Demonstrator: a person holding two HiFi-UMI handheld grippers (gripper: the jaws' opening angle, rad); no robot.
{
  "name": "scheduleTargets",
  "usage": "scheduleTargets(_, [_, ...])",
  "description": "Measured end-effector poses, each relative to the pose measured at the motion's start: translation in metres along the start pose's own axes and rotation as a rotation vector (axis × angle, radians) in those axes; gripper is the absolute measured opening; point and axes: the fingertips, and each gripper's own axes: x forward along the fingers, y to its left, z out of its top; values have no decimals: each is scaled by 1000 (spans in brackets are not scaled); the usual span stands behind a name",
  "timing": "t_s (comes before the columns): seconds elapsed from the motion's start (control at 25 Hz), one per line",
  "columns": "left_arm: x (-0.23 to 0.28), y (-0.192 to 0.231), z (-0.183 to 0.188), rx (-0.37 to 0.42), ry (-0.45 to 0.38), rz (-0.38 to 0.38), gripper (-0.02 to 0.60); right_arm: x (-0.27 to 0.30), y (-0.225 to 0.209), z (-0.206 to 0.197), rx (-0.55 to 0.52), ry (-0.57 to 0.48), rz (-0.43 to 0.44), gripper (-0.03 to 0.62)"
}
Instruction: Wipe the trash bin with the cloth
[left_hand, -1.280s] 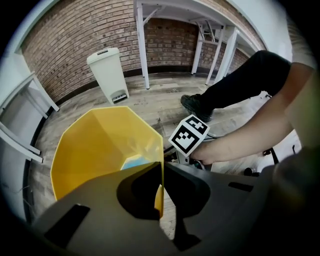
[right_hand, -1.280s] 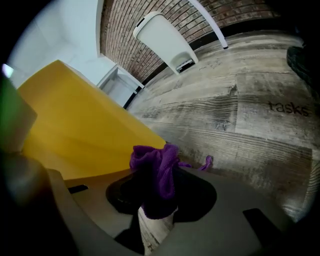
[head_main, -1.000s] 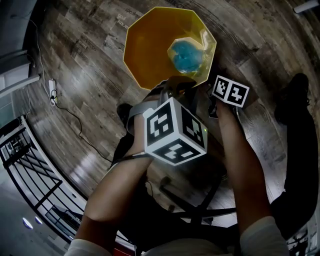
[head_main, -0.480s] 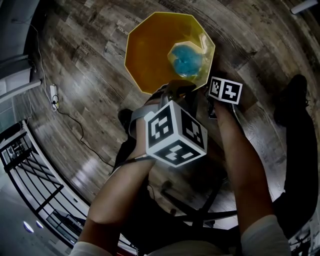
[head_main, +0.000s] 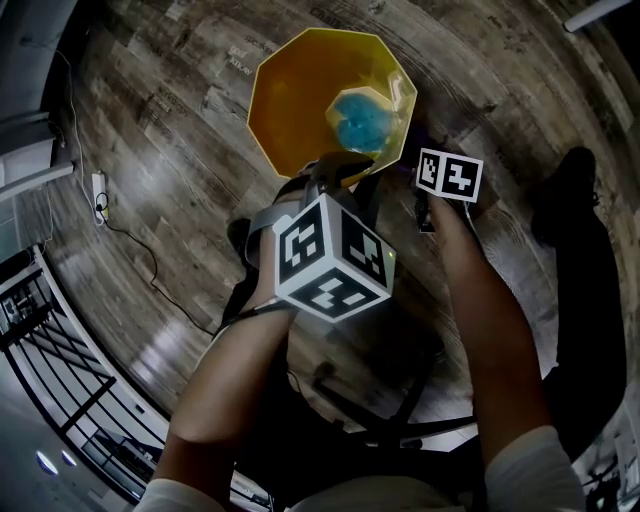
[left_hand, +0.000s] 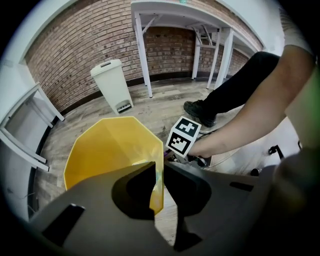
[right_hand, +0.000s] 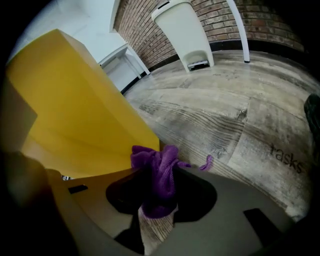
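A yellow many-sided trash bin stands on the wood floor with a blue bundle inside it. My left gripper is at the bin's near rim. In the left gripper view its jaws straddle the yellow wall. They have just been opening and stand slightly apart, open around the rim. My right gripper is shut on a purple cloth, which sits against the outside of the bin's wall. In the head view only its marker cube shows, right of the bin.
A white pedal bin and white table legs stand by the brick wall. A person's dark shoe is on the floor right of the yellow bin. A cable and power strip lie at the left, near black railings.
The right gripper's marker cube has turned a little and shifted slightly left beside the bin. The left gripper stays at the near rim.
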Motion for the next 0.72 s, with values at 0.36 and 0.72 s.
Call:
scheduleTargets(0.36, [-46, 9, 5, -67, -107, 40, 34, -58, 14, 42, -141, -38, -9, 130])
scheduleTargets(0.72, [-97, 15, -23, -184, -106, 110, 34, -105, 35, 66, -237, -63, -8, 130])
